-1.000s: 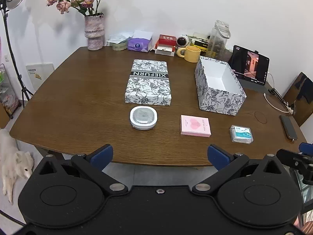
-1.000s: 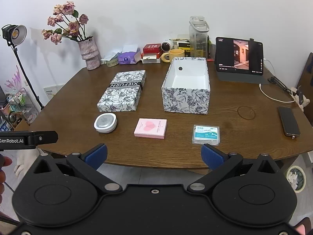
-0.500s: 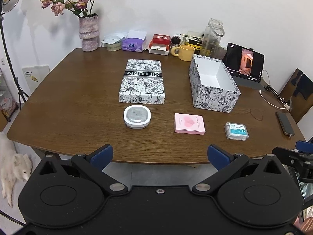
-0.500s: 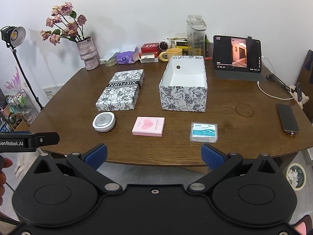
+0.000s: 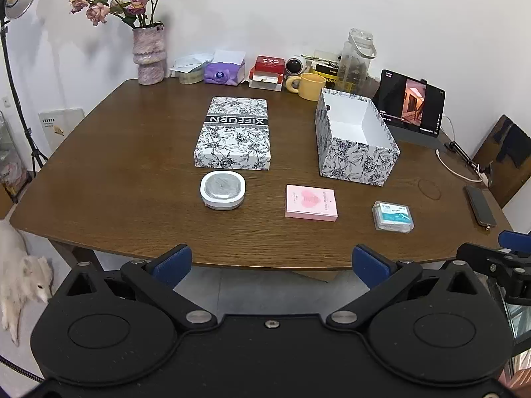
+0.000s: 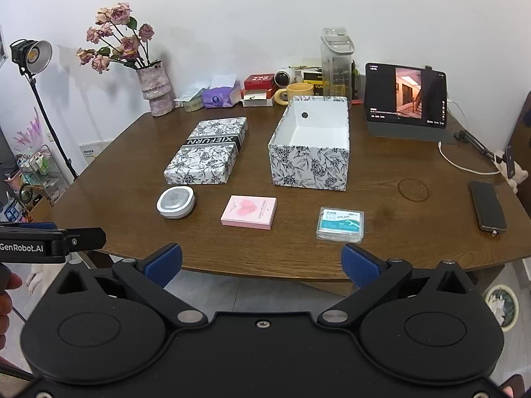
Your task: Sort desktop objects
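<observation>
left wrist view: nothing sorted yet, open box (image 5: 356, 139) empty, pink box (image 5: 311, 202), round case (image 5: 222, 189), floss pack (image 5: 393, 217) loose on bench (image 5: 132, 172), left tool (image 5: 270, 262), right tool (image 6: 262, 260) both wide, empty.

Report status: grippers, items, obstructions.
Left hand-held gripper and right hand-held gripper open, empty. Open floral box empty; pink box unsorted. Nothing blocking.

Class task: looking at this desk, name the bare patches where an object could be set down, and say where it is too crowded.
Bare: the table's left side beside the lid, and the strip between lid and open box. Crowded: the back edge, from vase to tablet.
</observation>
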Motion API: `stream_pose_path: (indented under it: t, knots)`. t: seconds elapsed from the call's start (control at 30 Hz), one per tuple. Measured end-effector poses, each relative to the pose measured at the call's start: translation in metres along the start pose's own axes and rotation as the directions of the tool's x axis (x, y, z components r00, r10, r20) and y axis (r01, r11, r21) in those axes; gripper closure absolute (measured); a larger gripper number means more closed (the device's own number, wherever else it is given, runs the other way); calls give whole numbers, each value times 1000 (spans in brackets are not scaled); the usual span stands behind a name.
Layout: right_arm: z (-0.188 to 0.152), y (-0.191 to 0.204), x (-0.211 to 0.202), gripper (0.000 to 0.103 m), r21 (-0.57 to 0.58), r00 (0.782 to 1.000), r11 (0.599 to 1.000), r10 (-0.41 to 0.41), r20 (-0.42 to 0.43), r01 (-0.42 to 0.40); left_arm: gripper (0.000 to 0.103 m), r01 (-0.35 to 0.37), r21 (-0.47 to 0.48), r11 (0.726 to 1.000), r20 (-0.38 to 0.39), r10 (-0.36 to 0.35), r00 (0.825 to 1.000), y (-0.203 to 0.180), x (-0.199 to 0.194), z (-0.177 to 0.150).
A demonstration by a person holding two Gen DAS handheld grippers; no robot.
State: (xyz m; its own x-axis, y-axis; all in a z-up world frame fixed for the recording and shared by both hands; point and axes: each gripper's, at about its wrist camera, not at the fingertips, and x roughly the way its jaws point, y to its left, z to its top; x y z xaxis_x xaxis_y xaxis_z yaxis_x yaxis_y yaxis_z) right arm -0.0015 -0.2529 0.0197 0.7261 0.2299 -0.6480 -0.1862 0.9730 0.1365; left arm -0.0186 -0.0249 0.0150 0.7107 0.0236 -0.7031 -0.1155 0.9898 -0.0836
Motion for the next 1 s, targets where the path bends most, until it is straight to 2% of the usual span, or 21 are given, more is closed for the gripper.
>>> stream_pose_path:
  t: [0.33,0.53,0.63,0.83,1.0]
  knots:
    - [2,-4,-3,0,-42,1000,999,14,7,-14,0,-14,17,1000,26,14,1000,-15,0,-1]
    - [7,-10,13,0,-38,1000,999,16,-11,-16,0,-17,24,1000,11,17,1000,-18,19,9]
    - [11,-14,26,0,-34,1000,999,11,-21,-11,0,-4,-3,1000,-24,4,1000,-14,39,18]
    - [30,-29,61,0,-10,999,1000,-20,-47,19,0,-26,-32,999,-84,23,996,3,104,53]
    - [51,-44,97,0,14,996,999,-36,-79,37,0,-84,-73,994,-189,69,979,25,179,80]
